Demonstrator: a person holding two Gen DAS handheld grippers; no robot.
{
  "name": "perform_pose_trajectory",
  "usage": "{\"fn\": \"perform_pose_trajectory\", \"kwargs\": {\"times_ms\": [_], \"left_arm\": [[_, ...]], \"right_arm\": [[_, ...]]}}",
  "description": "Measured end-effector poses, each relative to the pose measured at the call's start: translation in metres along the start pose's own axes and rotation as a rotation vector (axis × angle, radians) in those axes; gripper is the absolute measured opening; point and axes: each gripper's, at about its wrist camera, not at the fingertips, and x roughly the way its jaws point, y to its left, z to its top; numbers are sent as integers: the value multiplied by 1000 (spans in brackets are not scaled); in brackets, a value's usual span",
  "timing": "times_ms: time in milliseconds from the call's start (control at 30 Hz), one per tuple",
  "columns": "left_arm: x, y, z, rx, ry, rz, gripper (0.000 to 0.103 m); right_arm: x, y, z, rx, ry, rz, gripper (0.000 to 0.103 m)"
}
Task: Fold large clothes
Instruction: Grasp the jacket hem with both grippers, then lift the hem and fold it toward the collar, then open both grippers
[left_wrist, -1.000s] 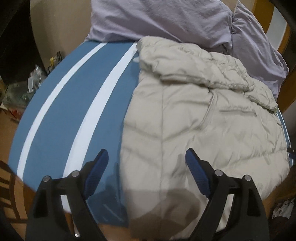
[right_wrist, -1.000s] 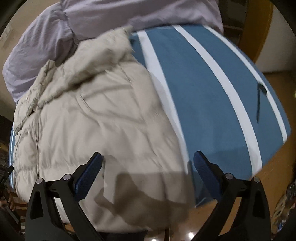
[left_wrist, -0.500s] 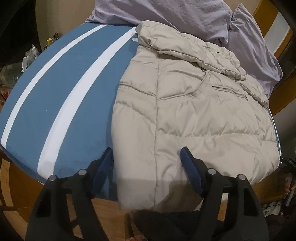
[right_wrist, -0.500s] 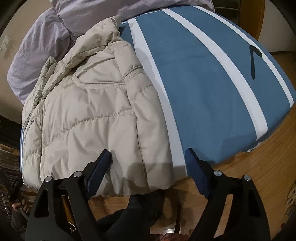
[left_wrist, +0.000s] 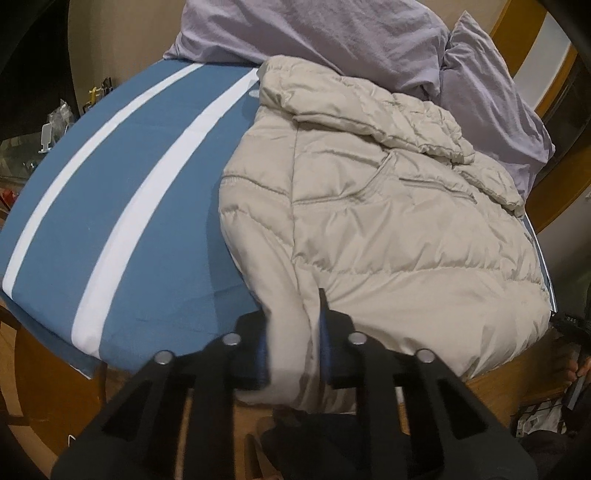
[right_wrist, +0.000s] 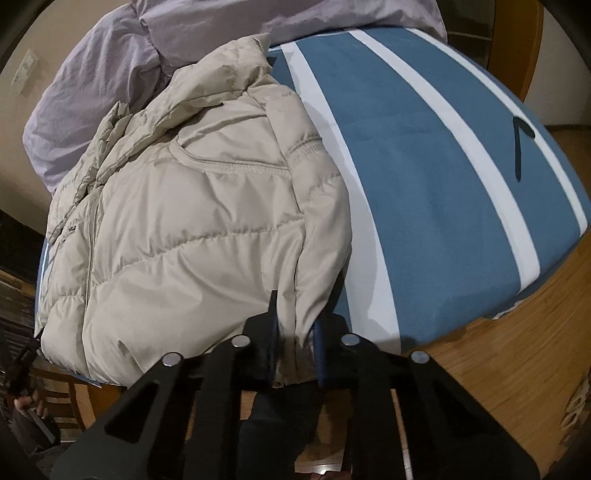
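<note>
A beige puffer jacket (left_wrist: 388, 229) lies on a bed with a blue, white-striped sheet (left_wrist: 147, 184), its collar toward the pillows and its hem at the near edge. My left gripper (left_wrist: 291, 343) is shut on the hem at the jacket's near left corner, and fabric bunches between the blue pads. In the right wrist view the jacket (right_wrist: 192, 221) fills the left half of the sheet (right_wrist: 424, 184). There my right gripper (right_wrist: 295, 343) is closing its jaws on the hem at the near right corner, with the pads pinching a fold of fabric.
A crumpled lilac duvet (left_wrist: 332, 33) and pillow are heaped at the head of the bed behind the collar. A thin dark object (right_wrist: 519, 147) lies on the sheet at the far right. Wooden floor (right_wrist: 517, 369) borders the near edge. Clutter (left_wrist: 55, 122) sits beyond the bed's left side.
Both grippers stood wide open over the jacket's near corners; now each has closed on the hem. Both have drawn in toward the bed's near edge.
</note>
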Motion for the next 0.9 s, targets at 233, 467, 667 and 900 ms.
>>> {"fn": "perform_pose_trajectory", "kwargs": {"times_ms": [233, 467, 667, 900], "left_arm": [[-16, -6, 18, 17, -40, 1, 14], [-37, -18, 57, 45, -127, -16, 14], [-39, -30, 99, 81, -182, 10, 14], [-25, -42, 151, 110, -201, 60, 14]], "right_arm": [[-12, 12, 15, -16, -59, -23, 11], [-30, 29, 56, -34, -147, -3, 11], [-36, 50, 96, -70, -201, 1, 11], [-31, 71, 144, -91, -252, 8, 11]]}}
